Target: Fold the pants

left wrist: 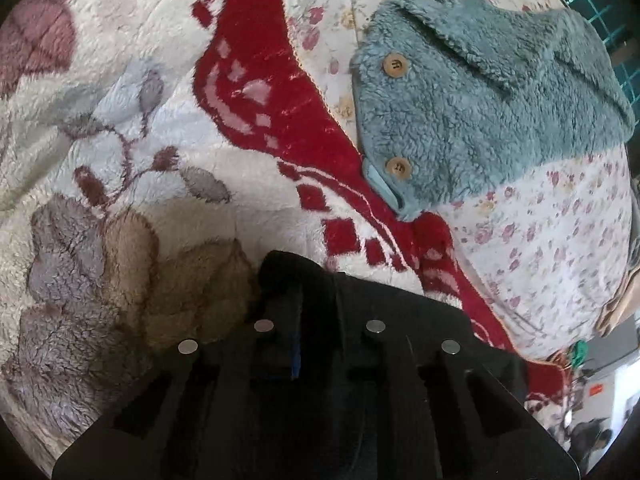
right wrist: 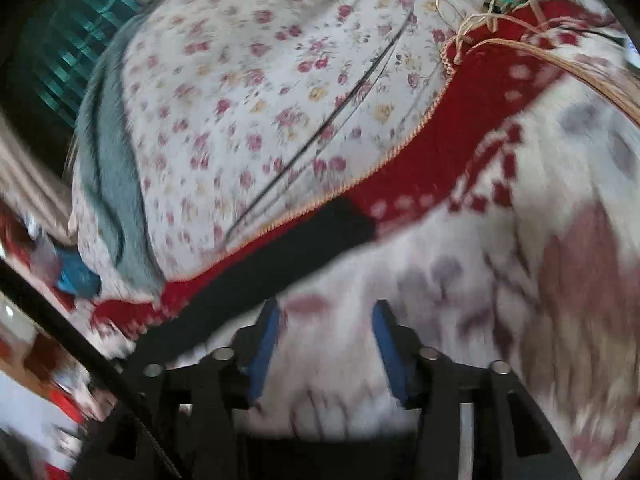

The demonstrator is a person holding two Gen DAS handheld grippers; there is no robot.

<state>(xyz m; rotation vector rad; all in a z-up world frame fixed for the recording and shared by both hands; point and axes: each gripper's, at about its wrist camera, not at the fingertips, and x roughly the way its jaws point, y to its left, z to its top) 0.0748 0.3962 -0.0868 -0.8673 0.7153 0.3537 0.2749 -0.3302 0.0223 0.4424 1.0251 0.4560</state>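
Pinching black pants (left wrist: 304, 276) at lower centre with left gripper (left wrist: 298, 344), jaws narrowed onto the fabric, likely anchoring a corner for folding. Hovering right gripper (right wrist: 326, 340) wide and empty, pants (right wrist: 280, 256) stretching as a dark band (blurred) across mid-frame over blanket (right wrist: 500, 280).

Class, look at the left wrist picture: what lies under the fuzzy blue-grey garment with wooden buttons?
The garment lies on a flowered sheet, its lower corner over the red blanket border. What lies beneath its middle is covered.

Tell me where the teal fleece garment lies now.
In the left wrist view the teal fleece garment lies upper right on the floral sheet, beside the red blanket border.
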